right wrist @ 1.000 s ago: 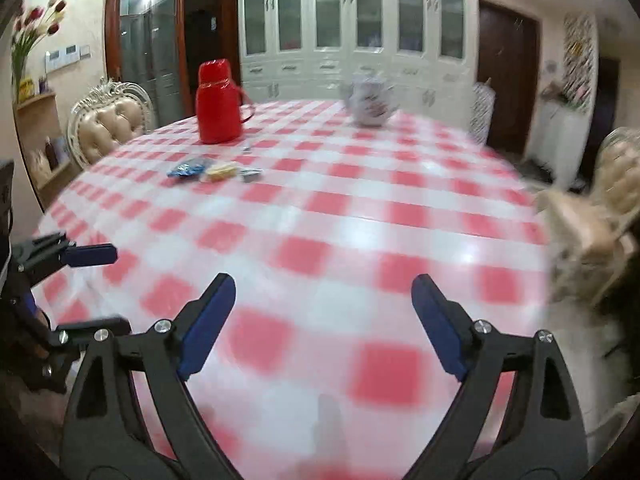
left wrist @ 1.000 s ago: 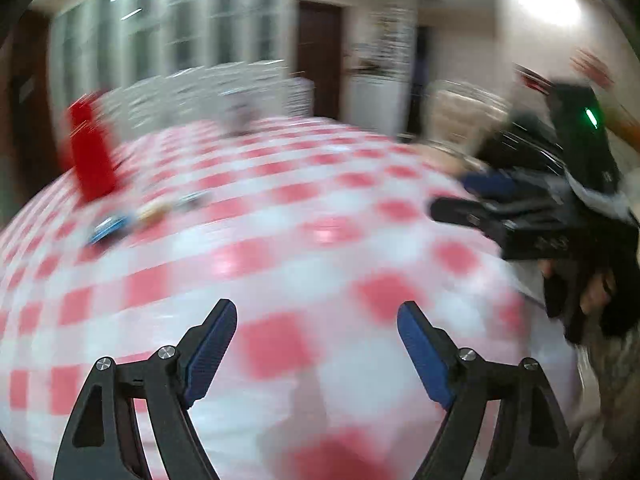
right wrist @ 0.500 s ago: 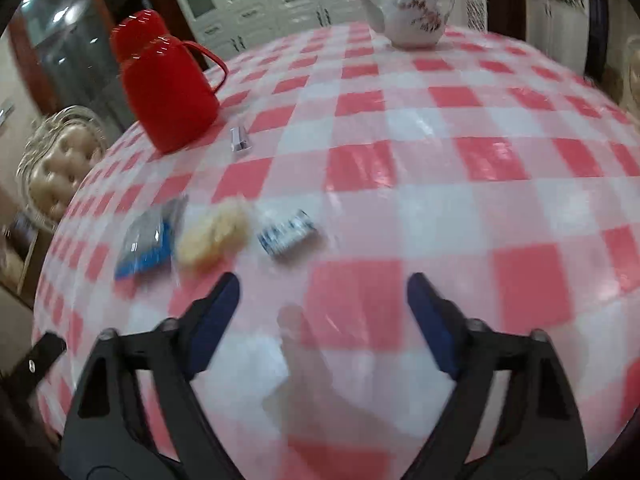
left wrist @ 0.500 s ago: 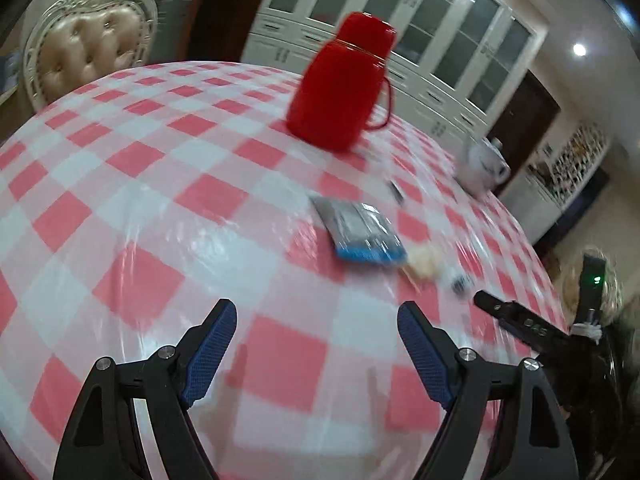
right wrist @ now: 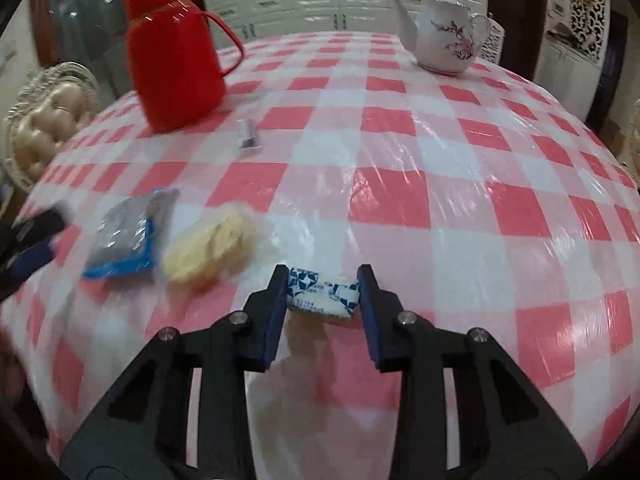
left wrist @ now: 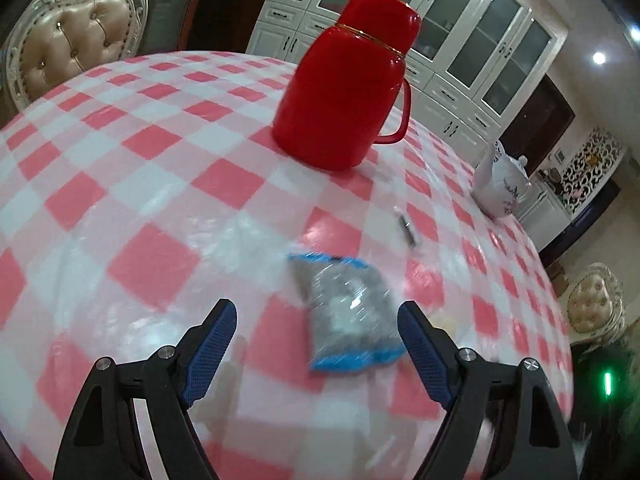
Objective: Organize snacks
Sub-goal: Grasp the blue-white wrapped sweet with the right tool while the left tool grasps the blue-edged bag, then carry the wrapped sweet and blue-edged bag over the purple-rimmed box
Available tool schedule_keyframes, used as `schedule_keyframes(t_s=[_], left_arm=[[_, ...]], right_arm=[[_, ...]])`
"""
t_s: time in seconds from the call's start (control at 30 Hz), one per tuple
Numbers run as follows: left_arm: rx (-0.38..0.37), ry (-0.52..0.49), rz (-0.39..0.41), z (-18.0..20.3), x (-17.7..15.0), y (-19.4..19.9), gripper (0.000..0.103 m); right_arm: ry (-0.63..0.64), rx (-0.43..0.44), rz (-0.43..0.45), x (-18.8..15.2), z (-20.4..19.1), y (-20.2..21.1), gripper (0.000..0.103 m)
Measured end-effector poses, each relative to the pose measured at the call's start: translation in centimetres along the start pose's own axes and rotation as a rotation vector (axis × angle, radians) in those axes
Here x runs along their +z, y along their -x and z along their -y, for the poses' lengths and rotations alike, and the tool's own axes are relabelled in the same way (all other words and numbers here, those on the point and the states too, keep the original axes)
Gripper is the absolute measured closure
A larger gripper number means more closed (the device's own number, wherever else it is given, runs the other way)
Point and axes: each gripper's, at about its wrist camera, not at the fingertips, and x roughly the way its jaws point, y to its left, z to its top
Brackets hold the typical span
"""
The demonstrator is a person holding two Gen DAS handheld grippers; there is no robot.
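Note:
A grey snack packet with blue ends (left wrist: 347, 312) lies on the red-and-white checked tablecloth, between the tips of my open left gripper (left wrist: 316, 334), nearer the right finger. It also shows in the right wrist view (right wrist: 127, 240), beside a pale yellow wrapped snack (right wrist: 210, 250). My right gripper (right wrist: 323, 294) is shut on a small blue-and-white wrapped candy (right wrist: 323, 294) low over the cloth. A small silver packet (right wrist: 247, 138) lies further off, also seen in the left wrist view (left wrist: 407, 231).
A red thermos jug (left wrist: 344, 84) stands behind the snacks, also in the right wrist view (right wrist: 172, 52). A white flowered teapot (right wrist: 444, 40) stands at the far side. Padded chairs (left wrist: 68, 48) ring the round table (right wrist: 520, 152). The left gripper's fingers (right wrist: 28, 240) show at the left edge.
Both grippers have moved in towards the snacks. The right gripper has closed around the blue-and-white candy. The left gripper stays open and now straddles the grey-blue packet.

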Motion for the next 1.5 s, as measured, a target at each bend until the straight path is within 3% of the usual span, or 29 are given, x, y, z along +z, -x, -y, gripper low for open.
schedule_keyframes(t_s=[0.07,0.13,0.33,0.43,0.47,0.73,0.97,1.27,1.5], left_arm=[[0.017,0.001,-0.010,1.3,0.3,-1.2,0.019],[0.079,-0.028,-0.012,2.9,0.4,-2.6,0.019],[0.282,-0.246,-0.076,5.8,-1.4,-6.6,0.019],[0.281,-0.310,-0.027,4.9,-2.4,-5.9,0.043],[0.294,-0.323,-0.013,4.6,-2.5,-5.0,0.044],[0.215,-0.217,0.057,1.2,-3.6,3.8,0.045],[0.150,-0.278,0.147,2.9,-9.9,11.0,0.044],[0.110,-0.306,0.249,3.3,-16.7,16.9,0.044],[0.041,-0.352,0.180,3.2,-20.4,19.1,0.044]], right_arm=[[-0.006,0.028,0.018,-0.8,0.4,1.0,0.064],[-0.011,0.064,0.018,-1.7,0.6,1.9,0.064],[0.011,0.151,0.065,-3.0,0.4,4.5,0.064],[0.042,0.169,0.111,-2.8,-0.1,5.5,0.064],[0.048,0.178,0.118,-2.9,-0.2,5.7,0.064],[0.101,0.194,0.154,-4.0,-1.4,7.3,0.064],[0.122,0.240,0.174,-7.3,-2.3,11.2,0.065],[0.218,0.202,0.254,-12.2,-4.1,18.2,0.065],[0.263,0.155,0.216,-15.6,-2.7,21.5,0.065]])
